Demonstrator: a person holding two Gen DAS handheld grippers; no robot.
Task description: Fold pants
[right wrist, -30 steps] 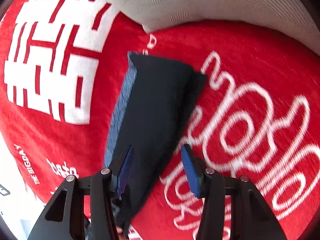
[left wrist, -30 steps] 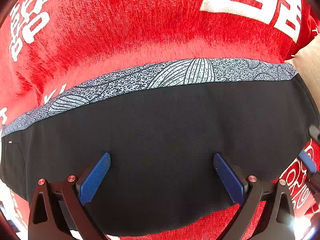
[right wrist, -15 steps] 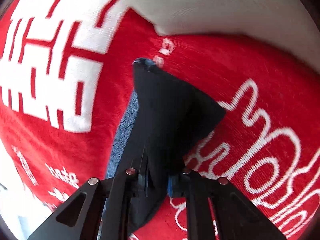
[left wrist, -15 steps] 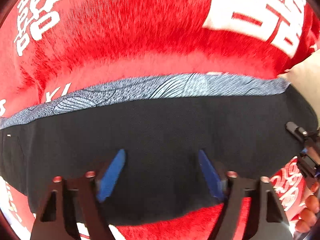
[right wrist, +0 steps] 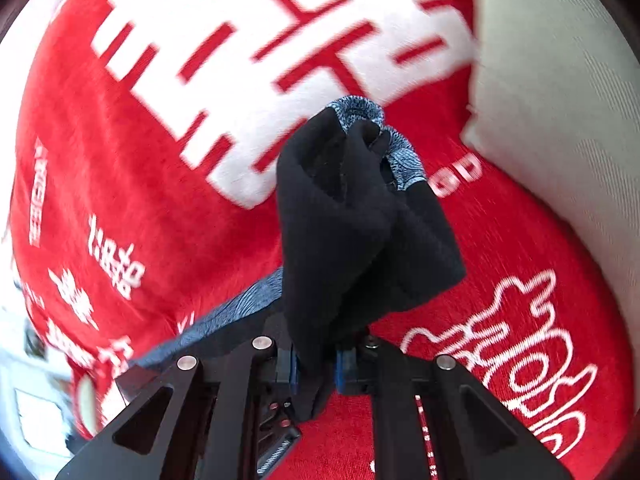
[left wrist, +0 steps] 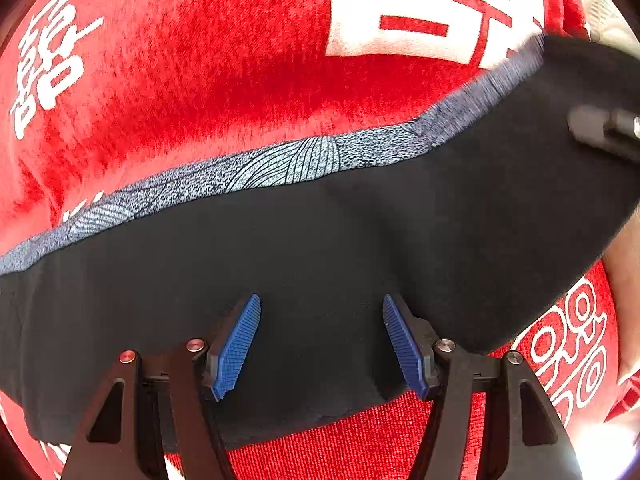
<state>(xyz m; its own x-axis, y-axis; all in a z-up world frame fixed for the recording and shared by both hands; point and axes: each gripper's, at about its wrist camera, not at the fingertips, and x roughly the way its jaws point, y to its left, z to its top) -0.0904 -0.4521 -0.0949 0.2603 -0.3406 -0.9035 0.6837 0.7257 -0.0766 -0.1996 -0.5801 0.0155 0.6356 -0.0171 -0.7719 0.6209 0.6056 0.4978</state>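
Note:
Black pants (left wrist: 320, 248) with a grey-blue patterned band (left wrist: 280, 164) lie folded across a red blanket. My left gripper (left wrist: 320, 340) is open, its blue pads (left wrist: 236, 344) over the pants' near edge, holding nothing. My right gripper (right wrist: 314, 368) is shut on the right end of the pants (right wrist: 352, 216) and holds it lifted and bunched above the blanket. The right gripper's tip shows at the far right of the left wrist view (left wrist: 600, 132), where that end of the pants rises.
The red blanket (left wrist: 200, 60) with white characters covers the surface. A beige cushion (right wrist: 560, 100) lies at the upper right of the right wrist view. A white area shows at the blanket's left edge (right wrist: 36, 408).
My right gripper closed on the pants' right end and lifted it up off the blanket. My left gripper's jaws narrowed somewhat but stay open over the near edge.

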